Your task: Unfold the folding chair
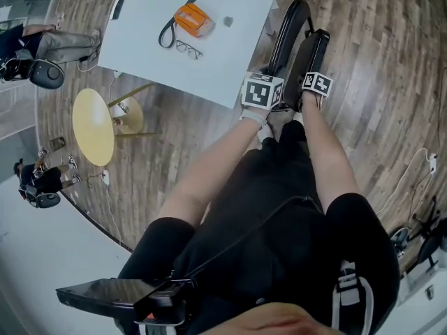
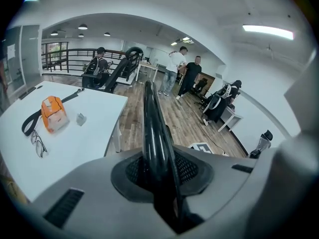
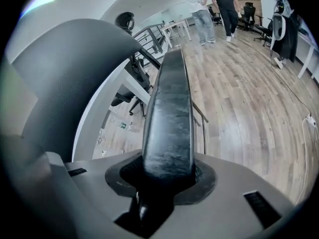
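Note:
The folded black chair stands on the wood floor by the white table's corner. Its glossy frame tube (image 1: 288, 28) rises on the left and its flat padded panel (image 1: 313, 51) lies beside it on the right. My left gripper (image 1: 274, 82) is shut on the tube (image 2: 152, 128), which runs straight out from between the jaws (image 2: 160, 180). The right gripper (image 1: 311, 88) sits on the panel's top edge. That panel (image 3: 169, 108) fills the gap between its pads, and the right gripper (image 3: 167, 177) is shut on it. Both grippers point steeply down.
The white table (image 1: 223, 61) stands close on the chair's left, with an orange pouch (image 1: 193, 19), a black strap (image 1: 167, 33) and glasses (image 1: 188, 48) on it. A yellow round stool (image 1: 93, 125) stands farther left. A cable (image 1: 412, 176) trails at the right. Two people (image 2: 182, 71) stand far off.

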Demonstrator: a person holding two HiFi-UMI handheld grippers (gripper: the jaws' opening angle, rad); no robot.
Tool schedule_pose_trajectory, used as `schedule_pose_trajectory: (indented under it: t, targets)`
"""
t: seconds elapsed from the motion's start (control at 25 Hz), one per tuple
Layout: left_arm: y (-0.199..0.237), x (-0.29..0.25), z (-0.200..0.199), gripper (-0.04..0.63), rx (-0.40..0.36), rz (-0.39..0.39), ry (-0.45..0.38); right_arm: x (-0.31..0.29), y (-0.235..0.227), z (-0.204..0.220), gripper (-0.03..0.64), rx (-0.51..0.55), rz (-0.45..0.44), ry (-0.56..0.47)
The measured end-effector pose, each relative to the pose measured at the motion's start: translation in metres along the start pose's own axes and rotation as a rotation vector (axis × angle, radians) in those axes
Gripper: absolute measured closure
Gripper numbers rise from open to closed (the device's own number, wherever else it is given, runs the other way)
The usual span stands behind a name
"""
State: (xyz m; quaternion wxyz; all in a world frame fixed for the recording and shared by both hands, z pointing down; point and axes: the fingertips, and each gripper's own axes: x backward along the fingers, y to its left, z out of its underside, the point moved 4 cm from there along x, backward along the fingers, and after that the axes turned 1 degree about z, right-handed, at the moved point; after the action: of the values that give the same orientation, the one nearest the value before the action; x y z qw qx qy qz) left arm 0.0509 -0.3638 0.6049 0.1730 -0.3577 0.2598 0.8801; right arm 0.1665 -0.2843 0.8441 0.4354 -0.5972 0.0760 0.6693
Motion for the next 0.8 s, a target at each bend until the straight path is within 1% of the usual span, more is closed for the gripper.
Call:
schedule_pose_trajectory:
  t: [0.16, 0.28, 0.4, 0.8]
  targets:
    - [0.015, 0.000, 0.003, 0.522, 0.031, 0.022, -0.013, 0.007, -0.027, 0.002, 0.472, -0.035, -0.052, 0.022]
    - [0.029, -0.004, 0.005, 0.522, 0.060, 0.043, -0.009, 0.012, -0.050, 0.000, 0.472, -0.042, -0.125, 0.008]
    - [0.038, -0.004, 0.010, 0.523, 0.085, 0.063, 0.011, 0.016, -0.073, 0.006, 0.472, -0.067, -0.198, 0.001]
    - [0.050, -0.018, 0.025, 0.518, 0.102, 0.106, 0.042, 0.027, -0.151, 0.016, 0.472, -0.102, -0.448, -0.069]
